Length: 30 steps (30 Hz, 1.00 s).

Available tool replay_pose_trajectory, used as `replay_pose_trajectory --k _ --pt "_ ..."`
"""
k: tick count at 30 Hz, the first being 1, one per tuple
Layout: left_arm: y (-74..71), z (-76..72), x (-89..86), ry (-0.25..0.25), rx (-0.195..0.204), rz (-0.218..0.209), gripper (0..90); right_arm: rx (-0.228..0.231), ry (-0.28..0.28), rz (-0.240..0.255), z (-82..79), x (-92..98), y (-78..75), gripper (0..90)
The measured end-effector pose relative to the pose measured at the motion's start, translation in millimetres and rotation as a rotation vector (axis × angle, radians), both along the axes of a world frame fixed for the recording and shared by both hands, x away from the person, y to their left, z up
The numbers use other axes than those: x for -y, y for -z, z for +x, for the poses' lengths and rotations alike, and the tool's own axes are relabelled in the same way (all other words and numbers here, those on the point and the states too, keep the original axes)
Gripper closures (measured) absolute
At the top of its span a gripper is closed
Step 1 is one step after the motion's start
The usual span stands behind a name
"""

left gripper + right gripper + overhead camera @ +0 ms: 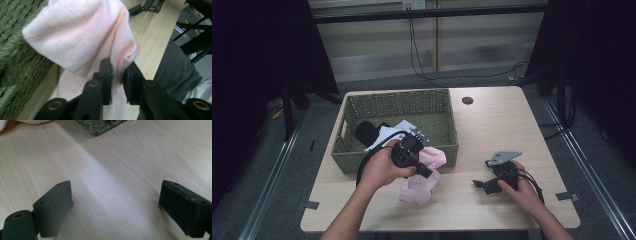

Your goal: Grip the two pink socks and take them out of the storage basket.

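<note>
Pink knit cloth [82, 37] is seen draped over the front rim of a green woven basket [362, 107] and spilling down onto the pale wooden tabletop [492, 125]. A fold of the cloth lies between the jaws of the left tongs [117, 75], which are held narrowly parted around it; whether the pads actually press the fabric cannot be told from the left gripper view. In the high view the left tongs [424, 170] are gripped in the person's left hand [382, 170] just in front of the basket. Inside the basket a black item [366, 132] and a white item [398, 129] are seen lying together near the front wall. The right tongs [479, 185] are held in the right hand [524, 192] low over bare wood, well apart from the cloth, with the jaws spread wide and nothing caught between them.
</note>
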<state>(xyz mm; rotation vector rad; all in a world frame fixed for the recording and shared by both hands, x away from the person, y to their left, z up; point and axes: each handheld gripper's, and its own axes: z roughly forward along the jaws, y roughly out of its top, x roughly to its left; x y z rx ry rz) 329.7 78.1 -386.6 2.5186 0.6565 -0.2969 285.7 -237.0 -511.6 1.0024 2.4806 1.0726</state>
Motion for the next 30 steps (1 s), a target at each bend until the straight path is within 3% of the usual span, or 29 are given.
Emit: replay_pose_trajectory --k 6,16,20,30 --pt "2.8 -3.4 -9.2 -0.022 0.043 0.018 55.8 0.0 0.0 0.0 0.0 0.0 0.0 10.6" --pt "24.5 -12.7 -40.3 -0.081 0.122 0.039 43.9 0.003 0.0 0.0 -0.6 0.0 0.1 10.6" --pt "40.5 -16.3 -54.9 -0.112 0.133 0.017 41.5 0.0 0.003 0.0 -1.3 0.1 -0.1 10.6" --pt "78.1 -23.9 -91.2 -0.168 0.229 -0.043 34.2 0.001 0.003 0.0 -1.3 0.1 0.0 10.6"
